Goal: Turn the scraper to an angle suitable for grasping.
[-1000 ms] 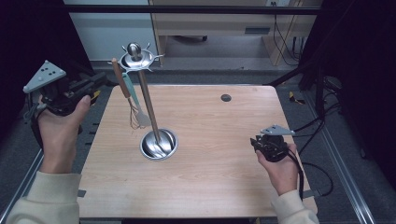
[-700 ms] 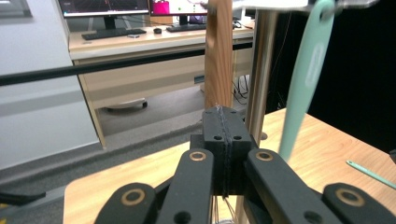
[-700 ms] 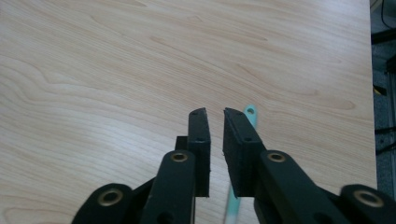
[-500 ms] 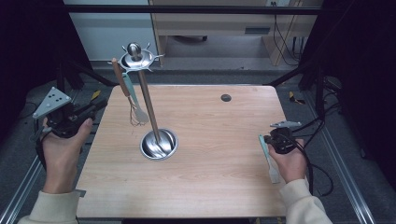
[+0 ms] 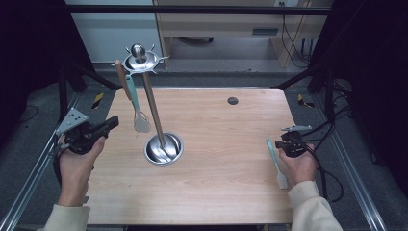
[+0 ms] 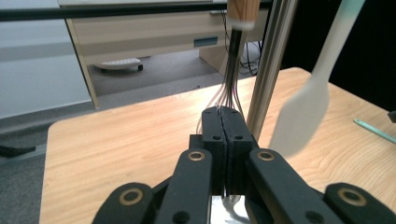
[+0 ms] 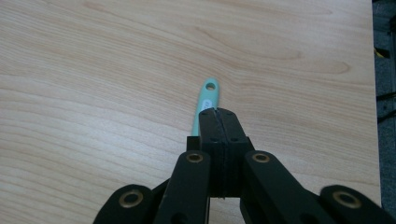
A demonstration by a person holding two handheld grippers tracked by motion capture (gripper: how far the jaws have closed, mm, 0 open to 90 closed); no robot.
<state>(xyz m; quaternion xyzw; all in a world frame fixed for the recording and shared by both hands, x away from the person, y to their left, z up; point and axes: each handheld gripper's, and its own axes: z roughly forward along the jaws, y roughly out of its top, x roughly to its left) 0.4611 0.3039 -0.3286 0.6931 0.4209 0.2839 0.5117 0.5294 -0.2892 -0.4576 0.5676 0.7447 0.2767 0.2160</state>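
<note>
**Op A:** Starting at my right gripper (image 7: 217, 112): the jaws are pressed flat together with nothing between them. The teal-handled spatula (image 7: 208, 95) lies on the table (image 7: 93, 70) just under and ahead of the tips, its hanging hole at the far end.

**Op B:** So I'd say the step in hand is taking that handle?

**Op A:** That's my reading; I'd open the jaws first, lower them astride the handle, and close short of the hole; the hole has to stay free for a hook. The handle is thin and lies flat, so I expect the pads must come almost to the wood, or they'll close above it.

**Op B:** And my left?

**Op A:** The left gripper (image 6: 226, 112) is also closed and empty. Just ahead of its tips hangs the whisk (image 6: 235, 51), with the utensil stand's pole (image 6: 268, 60) just to their right; further right hangs a second spatula (image 6: 303, 112).

**Op B:** Crowded over there.

**Op A:** Yes; I'd keep the left clear of the whisk wires and use it only to steady the stand. From above, the hooks (image 5: 139, 60) sit high, so the lift should come up well before swinging across.
</note>
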